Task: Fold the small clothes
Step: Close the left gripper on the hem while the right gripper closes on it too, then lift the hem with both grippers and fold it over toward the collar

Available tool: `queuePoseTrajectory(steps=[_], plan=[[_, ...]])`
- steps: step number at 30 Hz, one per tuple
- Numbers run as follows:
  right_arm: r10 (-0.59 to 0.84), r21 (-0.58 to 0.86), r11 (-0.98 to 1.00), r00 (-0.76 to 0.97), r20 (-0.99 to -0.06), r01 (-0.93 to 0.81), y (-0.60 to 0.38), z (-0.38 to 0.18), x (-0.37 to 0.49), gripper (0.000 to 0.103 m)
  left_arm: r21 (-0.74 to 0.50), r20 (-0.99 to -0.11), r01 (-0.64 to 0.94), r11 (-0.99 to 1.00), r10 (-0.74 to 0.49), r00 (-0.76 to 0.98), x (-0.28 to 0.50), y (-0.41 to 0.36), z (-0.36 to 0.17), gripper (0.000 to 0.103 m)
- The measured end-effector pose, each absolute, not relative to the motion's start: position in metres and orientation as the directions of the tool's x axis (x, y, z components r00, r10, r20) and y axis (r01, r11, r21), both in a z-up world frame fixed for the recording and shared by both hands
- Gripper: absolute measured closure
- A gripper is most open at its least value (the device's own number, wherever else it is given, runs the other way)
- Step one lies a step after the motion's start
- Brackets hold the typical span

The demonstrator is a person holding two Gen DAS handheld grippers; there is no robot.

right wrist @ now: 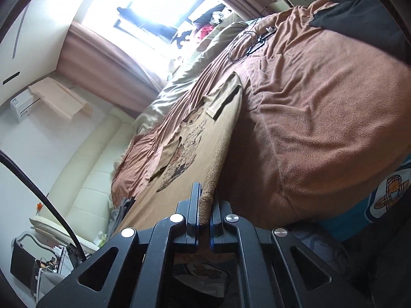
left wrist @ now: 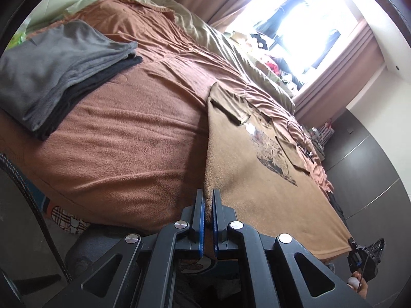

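A tan T-shirt [left wrist: 259,179] with a dark printed picture lies spread on the brown bed blanket, its sleeves folded in over the chest. My left gripper [left wrist: 208,200] is shut on one bottom corner of its hem. My right gripper [right wrist: 206,195] is shut on the other bottom corner of the T-shirt [right wrist: 185,169], where the hem bunches between the jaws. The right gripper also shows in the left wrist view [left wrist: 364,256] at the shirt's far corner. The hem is stretched taut between the two grippers near the bed's edge.
A stack of folded grey and black clothes [left wrist: 56,69] sits on the brown blanket [left wrist: 128,138] at the left. A black cable loop [right wrist: 244,43] lies further up the bed. Beige bedding [left wrist: 218,38], curtains and a bright window lie beyond. A cream sofa [right wrist: 84,179] stands beside the bed.
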State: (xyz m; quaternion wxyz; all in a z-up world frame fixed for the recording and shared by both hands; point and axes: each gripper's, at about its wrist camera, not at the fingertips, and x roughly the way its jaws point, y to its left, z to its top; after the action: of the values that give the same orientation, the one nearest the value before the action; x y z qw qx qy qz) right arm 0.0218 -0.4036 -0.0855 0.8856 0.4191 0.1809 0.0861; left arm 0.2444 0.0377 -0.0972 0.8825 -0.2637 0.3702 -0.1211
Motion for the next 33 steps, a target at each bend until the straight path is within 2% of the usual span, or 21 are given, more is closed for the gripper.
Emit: queuePoseTrajectory(steps=[14,33], plan=[[0.308,0.746,0.661,0.935,-0.176,-0.077,-0.394,-0.076,-0.043,0.102,-0.584,-0.487,0.071,0.809,-0.419,0.766,0.172,0.061,-0.057,0.099],[0.335,0.728,0.639,0.942,0.029,-0.25,-0.398,-0.058,-0.105,0.102,-0.562,-0.287,0.189,0.805,-0.404,0.868,0.076,0.071,0.041,0.099]])
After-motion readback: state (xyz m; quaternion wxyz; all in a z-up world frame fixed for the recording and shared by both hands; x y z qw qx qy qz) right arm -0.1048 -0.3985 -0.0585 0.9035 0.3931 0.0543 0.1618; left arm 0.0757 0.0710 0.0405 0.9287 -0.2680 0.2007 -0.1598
